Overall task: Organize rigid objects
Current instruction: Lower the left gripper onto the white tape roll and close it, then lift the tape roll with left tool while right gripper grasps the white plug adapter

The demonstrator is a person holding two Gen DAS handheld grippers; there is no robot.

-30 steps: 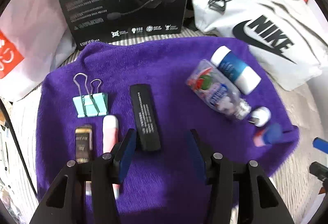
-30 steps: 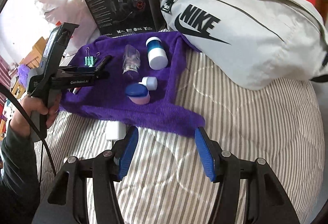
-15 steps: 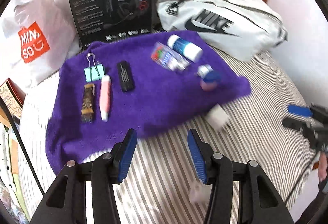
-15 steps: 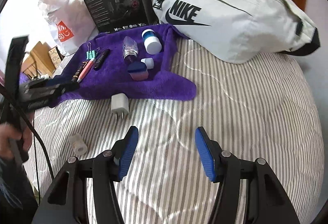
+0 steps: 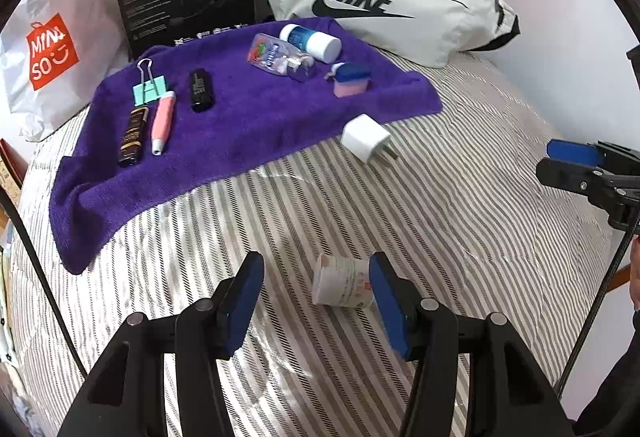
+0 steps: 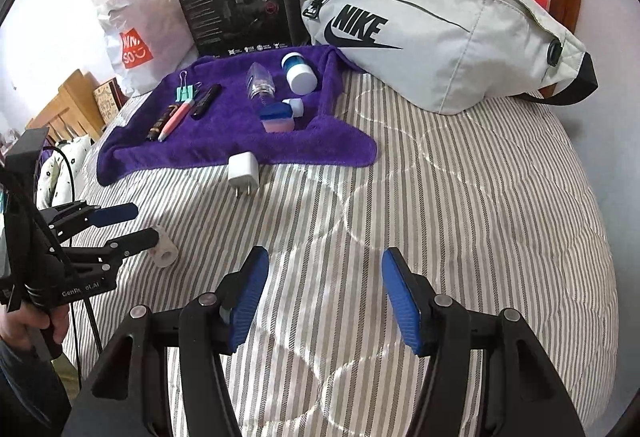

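Observation:
A small white bottle [image 5: 340,287] lies on its side on the striped quilt. My left gripper [image 5: 316,264] hovers over it with its jaws opening, and the bottle sits by the right finger, not pressed. A white charger plug [image 5: 366,137] rests just off the purple towel [image 5: 240,129]. On the towel lie a mint binder clip [image 5: 149,87], a dark tube [image 5: 133,135], a pink pen [image 5: 162,121], a black stick [image 5: 200,89], a clear bottle [image 5: 276,57], a white-blue jar [image 5: 310,41] and a blue-pink box [image 5: 351,79]. My right gripper [image 6: 325,257] hangs over bare quilt, jaws opening, nothing between them.
A grey Nike bag [image 6: 440,37] lies at the back right. A black headset box [image 6: 236,1] and a white shopping bag [image 6: 132,33] stand behind the towel. A person's hand [image 6: 24,321] holds the left gripper [image 6: 140,224] at the bed's left edge.
My left gripper has pulled back off the towel, toward the viewer, to the small white bottle on the quilt. The right gripper has also drawn back from the towel. Both jaws stand slightly wider.

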